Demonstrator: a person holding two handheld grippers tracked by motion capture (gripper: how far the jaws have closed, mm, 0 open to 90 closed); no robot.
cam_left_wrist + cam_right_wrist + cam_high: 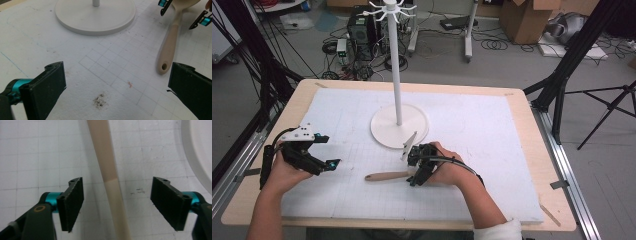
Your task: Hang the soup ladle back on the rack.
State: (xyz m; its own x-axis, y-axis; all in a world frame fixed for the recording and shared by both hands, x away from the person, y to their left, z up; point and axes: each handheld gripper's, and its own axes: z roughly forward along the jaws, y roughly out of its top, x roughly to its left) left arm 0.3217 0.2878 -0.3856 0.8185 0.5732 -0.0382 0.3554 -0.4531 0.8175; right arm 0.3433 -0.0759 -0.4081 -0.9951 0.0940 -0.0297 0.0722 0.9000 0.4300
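Over spoon handle (110, 170), right claw (116, 202) astride.

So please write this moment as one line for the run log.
right hand-held gripper: open, jaws astride spoon handle, no contact | left hand-held gripper: open, nothing between jaws | spoon: flat on mat

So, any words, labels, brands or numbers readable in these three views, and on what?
None can be read.
Spoon: plain handle, no marking.
White stand base: blank.
Foam mat: only a drawn grid, no figures.
Cardboard boxes on the floor: any print too small to read.
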